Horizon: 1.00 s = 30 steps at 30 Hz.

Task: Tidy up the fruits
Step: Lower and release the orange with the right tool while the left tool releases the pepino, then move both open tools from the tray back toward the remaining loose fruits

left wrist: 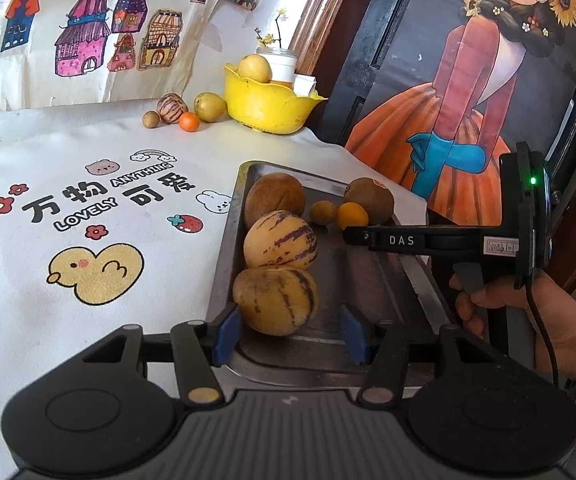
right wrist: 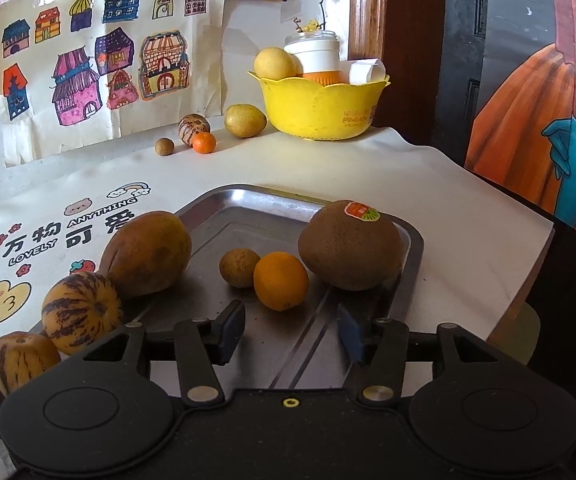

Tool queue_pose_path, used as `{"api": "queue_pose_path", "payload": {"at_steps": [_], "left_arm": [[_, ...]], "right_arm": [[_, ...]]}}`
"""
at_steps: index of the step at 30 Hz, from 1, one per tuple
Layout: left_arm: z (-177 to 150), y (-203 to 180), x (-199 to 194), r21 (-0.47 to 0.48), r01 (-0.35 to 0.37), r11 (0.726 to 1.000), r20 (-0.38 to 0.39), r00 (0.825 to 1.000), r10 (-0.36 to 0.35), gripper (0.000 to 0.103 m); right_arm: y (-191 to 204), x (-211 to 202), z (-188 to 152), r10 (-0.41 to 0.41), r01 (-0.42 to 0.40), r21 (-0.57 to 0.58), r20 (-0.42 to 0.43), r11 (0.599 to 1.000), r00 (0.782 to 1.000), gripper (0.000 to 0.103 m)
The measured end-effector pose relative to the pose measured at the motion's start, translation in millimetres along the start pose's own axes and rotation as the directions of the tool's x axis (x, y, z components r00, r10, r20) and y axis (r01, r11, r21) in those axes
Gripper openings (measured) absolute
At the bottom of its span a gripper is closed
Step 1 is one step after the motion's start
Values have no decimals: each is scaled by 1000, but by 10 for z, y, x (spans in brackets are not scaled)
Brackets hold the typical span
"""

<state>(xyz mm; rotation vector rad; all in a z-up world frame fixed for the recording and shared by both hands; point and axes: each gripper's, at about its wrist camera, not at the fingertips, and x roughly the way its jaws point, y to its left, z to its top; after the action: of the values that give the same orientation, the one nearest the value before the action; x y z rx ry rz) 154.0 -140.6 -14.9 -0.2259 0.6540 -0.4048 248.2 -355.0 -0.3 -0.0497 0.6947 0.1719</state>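
Note:
A steel tray point(left wrist: 371, 280) point(right wrist: 248, 216) holds several fruits. My left gripper point(left wrist: 289, 334) is open around the nearest striped melon point(left wrist: 276, 300); the left pad is at its skin and the right pad stands clear. Behind it lie a second striped melon point(left wrist: 280, 242) and a brown round fruit point(left wrist: 275, 196). My right gripper point(right wrist: 291, 332) is open and empty over the tray's near end, just short of a small orange point(right wrist: 280, 280). Beside the orange sit a little brown fruit point(right wrist: 240, 267) and a kiwi point(right wrist: 349, 246) with a sticker.
At the back stands a yellow bowl point(right wrist: 319, 108) with a yellow fruit and a white jar. Left of it, loose on the printed cloth point(left wrist: 88, 216), lie a yellow fruit point(right wrist: 245, 121), a small orange point(right wrist: 204, 143) and two brownish fruits. The table edge runs close on the right.

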Motion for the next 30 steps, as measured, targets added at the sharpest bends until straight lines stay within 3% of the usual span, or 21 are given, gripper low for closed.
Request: {"api": "queue_pose_path", "payload": {"at_steps": [17,21,30], "left_arm": [[10,62,-438,-34,-114,993,84,990,117,100],[-7,94,-507,-38,-167,985,79,982,169,102],[-77,208,-664,-55,-252,966,43,966,255,102]], "right_arm": [[167,-630,-210,8,-9,27,18,1000,1000,90],[264,-761,-290,0,1,19,-12,1000,1000,97],[528,-1123,-422,43,-42,11,-26,999,999,100]]}}
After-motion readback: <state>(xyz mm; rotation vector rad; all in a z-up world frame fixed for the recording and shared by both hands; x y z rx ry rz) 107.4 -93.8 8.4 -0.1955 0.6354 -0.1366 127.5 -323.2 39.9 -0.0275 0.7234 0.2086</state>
